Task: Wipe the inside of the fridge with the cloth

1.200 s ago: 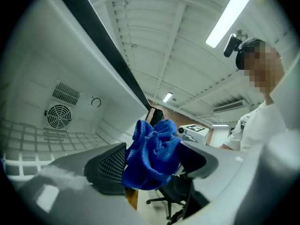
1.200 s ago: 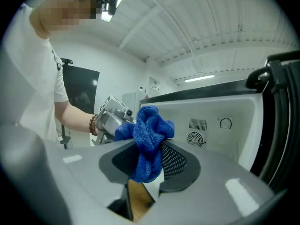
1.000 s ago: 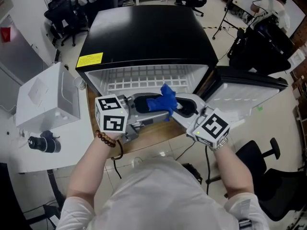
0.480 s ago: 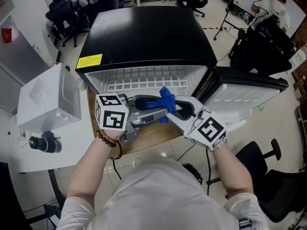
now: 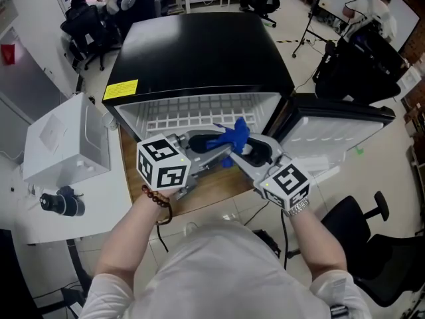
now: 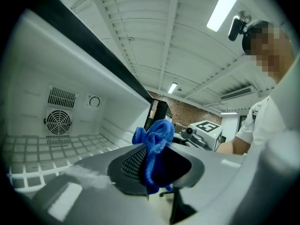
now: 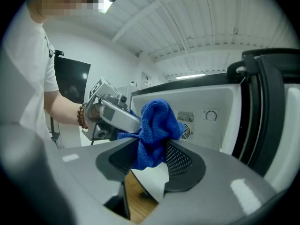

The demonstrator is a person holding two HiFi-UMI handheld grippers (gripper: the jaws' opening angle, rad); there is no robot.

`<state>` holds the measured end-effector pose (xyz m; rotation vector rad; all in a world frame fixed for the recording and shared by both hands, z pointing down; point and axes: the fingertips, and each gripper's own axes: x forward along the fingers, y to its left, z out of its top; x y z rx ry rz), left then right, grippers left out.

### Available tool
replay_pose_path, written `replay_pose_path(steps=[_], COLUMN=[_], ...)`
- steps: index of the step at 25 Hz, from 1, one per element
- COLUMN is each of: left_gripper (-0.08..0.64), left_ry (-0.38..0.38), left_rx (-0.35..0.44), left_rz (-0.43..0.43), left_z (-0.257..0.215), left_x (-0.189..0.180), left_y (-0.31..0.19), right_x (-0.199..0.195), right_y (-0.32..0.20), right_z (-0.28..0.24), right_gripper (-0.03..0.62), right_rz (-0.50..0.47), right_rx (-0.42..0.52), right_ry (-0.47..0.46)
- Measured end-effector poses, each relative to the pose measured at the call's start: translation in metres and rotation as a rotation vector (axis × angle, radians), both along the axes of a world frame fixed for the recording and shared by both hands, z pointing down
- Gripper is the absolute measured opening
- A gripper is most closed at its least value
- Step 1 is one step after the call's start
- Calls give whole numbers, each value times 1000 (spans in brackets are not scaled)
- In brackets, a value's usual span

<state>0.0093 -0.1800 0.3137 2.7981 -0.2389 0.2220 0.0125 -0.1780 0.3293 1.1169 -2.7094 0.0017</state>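
Note:
The blue cloth [image 5: 234, 135] hangs bunched between both grippers just in front of the open black fridge [image 5: 199, 52]. My left gripper [image 5: 220, 149] is closing, and its pads press on the cloth [image 6: 152, 144]. My right gripper [image 5: 240, 150] is opening; the cloth [image 7: 154, 130] is still between its jaws, with a gap showing below it. Behind the cloth lies the fridge's white inside with a wire shelf [image 5: 199, 111], and a fan grille [image 6: 58, 121] on the back wall. The fridge door [image 5: 339, 135] stands open to the right.
A white box [image 5: 63, 135] sits on the table at left, with a small black camera [image 5: 60, 201] near it. A wooden board [image 5: 212, 191] lies under the fridge front. A black office chair [image 5: 378, 244] stands at lower right. People sit at the back.
The left gripper's jaws have closed onto the cloth, and the right gripper's jaws have widened. Both grippers and the cloth have shifted slightly right and closer to the fridge opening.

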Motion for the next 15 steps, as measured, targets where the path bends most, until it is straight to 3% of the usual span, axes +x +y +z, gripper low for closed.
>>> replay_pose_path(steps=[7, 15], left_gripper=[94, 92], left_ry=[29, 95], left_rx=[85, 94], left_rz=[-98, -195], left_z=[-4, -8], left_x=[17, 30], left_y=[-15, -30], right_x=[40, 62], right_y=[-3, 6], right_z=[6, 3], right_gripper=[176, 176], right_rz=[165, 201], right_rx=[-15, -2], right_ry=[-17, -24])
